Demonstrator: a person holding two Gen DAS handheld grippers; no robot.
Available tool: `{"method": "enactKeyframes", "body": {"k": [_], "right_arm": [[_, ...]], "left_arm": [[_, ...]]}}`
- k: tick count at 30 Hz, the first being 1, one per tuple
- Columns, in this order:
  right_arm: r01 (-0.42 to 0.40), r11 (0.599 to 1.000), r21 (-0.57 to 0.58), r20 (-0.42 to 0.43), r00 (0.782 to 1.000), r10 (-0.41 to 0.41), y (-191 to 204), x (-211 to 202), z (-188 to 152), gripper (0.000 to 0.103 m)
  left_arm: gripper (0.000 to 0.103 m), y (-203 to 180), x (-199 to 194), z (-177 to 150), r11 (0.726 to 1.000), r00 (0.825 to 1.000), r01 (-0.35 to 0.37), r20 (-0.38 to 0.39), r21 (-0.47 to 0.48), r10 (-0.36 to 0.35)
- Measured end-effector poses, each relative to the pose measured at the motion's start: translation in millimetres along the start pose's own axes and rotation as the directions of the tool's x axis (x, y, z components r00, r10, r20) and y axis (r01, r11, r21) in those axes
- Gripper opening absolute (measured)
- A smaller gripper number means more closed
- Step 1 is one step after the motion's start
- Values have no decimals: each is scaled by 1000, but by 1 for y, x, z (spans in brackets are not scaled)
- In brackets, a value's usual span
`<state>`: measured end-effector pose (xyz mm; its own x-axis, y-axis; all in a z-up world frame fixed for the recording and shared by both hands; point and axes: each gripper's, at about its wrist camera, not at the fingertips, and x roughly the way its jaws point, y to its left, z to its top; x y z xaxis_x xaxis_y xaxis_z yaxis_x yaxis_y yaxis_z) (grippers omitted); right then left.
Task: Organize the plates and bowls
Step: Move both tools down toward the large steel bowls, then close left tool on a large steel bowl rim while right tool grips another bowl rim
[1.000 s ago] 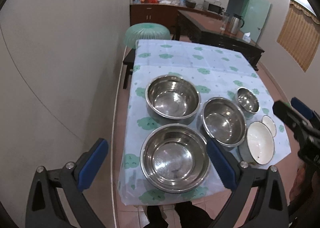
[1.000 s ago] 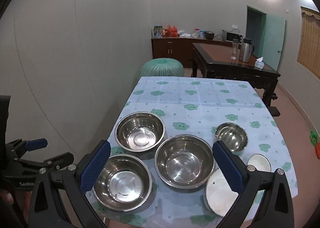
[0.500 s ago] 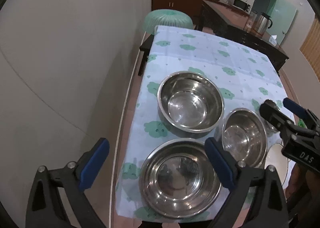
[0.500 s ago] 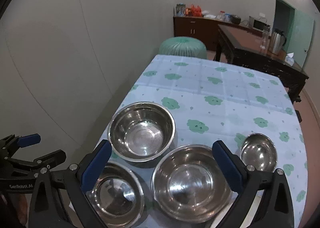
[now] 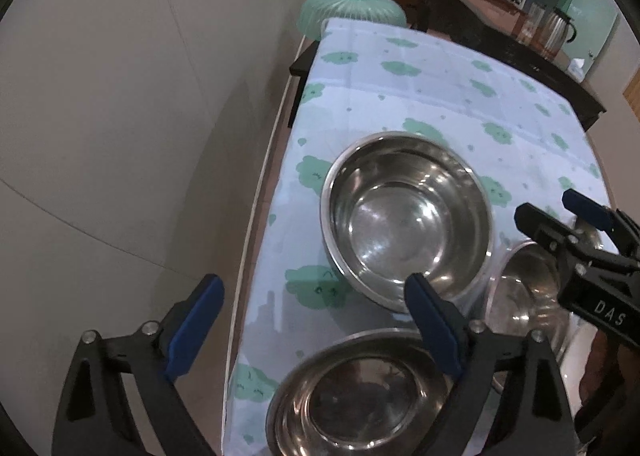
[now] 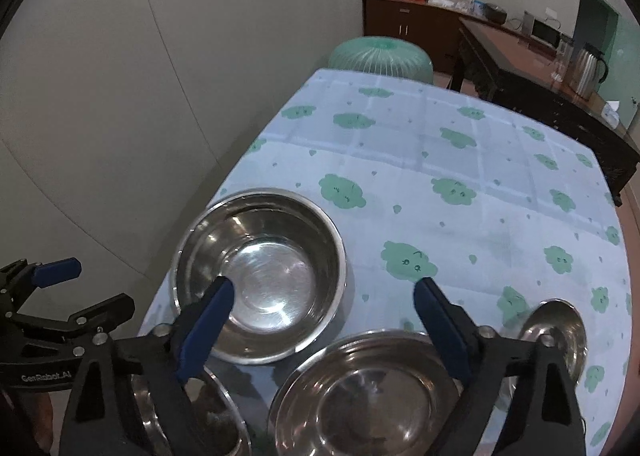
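Steel bowls: four stand upright on the table, mouths up; being round, none has a long axis.
Far bowl [image 5: 406, 219]: largest in the left wrist view, near the table's 9 o'clock edge, with bare cloth beyond it toward 12 o'clock.
Near-left bowl [image 5: 356, 396]: at 6 o'clock, close to the near edge, its rim just beside the far bowl's.
Middle bowl [image 6: 364, 392]: at 6 o'clock in the right wrist view, just beside the far bowl, partly behind the gripper frame.
Small bowl [image 6: 560, 332]: at 4 o'clock there, apart from the others, near the table's 3 o'clock edge.
Table [image 6: 420, 159]: covered by a pale blue cloth with green cloud prints; its far half toward 12 o'clock is open room.
Wall [image 5: 120, 95]: runs close along the 9 o'clock edge, leaving a narrow strip of floor.
Left gripper [image 5: 312, 316]: fingers wide and just been closing, nothing between the pads; it hangs over the near-left bowl's 9 o'clock side.
Right gripper [image 6: 324, 308]: fingers wide and just been closing, holding nothing, above the gap between the far and middle bowls.
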<state>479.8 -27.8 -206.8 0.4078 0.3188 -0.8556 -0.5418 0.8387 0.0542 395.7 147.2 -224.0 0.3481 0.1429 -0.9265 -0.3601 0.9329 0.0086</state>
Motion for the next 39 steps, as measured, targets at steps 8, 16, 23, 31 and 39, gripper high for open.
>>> {"method": "enactKeyframes", "body": {"k": [8,16,23,31,39], "right_arm": [[-19,1000,-3,-92,996,18,-10,48,6,75],[-36,999,2,-173,984,36,-16,86,12,63],[-60,998,13,-229,972,62,-18,106,11,34],[-95,995,25,-244,965,99,-20,108,11,18],[-103,994,39,-246,963,110,-23,107,13,16]], "left_arm": [[72,-5,41,11,1000,997,6,-82,-12,-7],[51,-4,69,18,1000,990,12,-138,-25,-15],[31,-7,82,22,999,986,26,-167,-28,-30],[16,-16,83,24,1000,986,24,-164,-8,-25],[15,-18,79,26,1000,989,14,-149,-2,-14]]}}
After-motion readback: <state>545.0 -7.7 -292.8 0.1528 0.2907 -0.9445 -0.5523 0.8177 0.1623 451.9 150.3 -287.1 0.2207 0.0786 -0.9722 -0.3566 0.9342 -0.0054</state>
